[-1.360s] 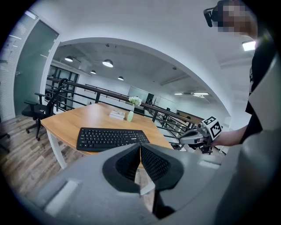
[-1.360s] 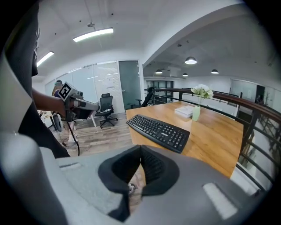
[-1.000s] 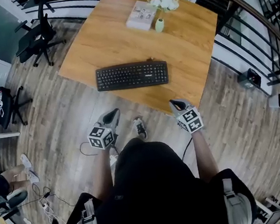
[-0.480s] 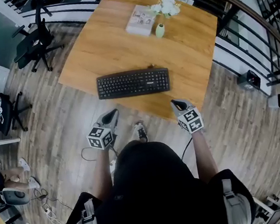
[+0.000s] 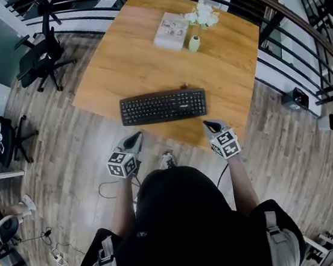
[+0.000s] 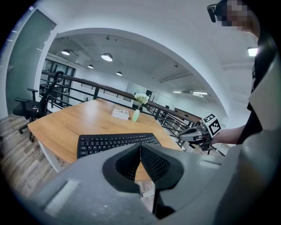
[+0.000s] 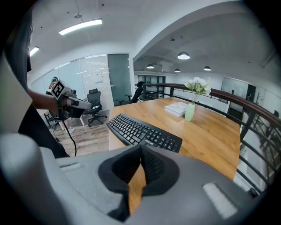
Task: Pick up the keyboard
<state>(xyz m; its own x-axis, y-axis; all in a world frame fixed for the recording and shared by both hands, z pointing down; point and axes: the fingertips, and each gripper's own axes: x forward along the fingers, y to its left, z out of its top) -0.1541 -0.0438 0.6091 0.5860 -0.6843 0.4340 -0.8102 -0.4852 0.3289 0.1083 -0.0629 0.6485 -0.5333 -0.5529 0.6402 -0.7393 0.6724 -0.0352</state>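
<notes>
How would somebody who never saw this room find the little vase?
Look at the big wooden table. Past the black keyboard, near the far edge, the vase stands beside a flat book. It is the only upright, pale green thing, holding white flowers.

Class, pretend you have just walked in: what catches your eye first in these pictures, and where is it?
A black keyboard lies near the front edge of a wooden table. By that edge hang the left claw and right claw, both shut and empty, one near each end of it. At the far side stands a vase of white flowers beside a book.
</notes>
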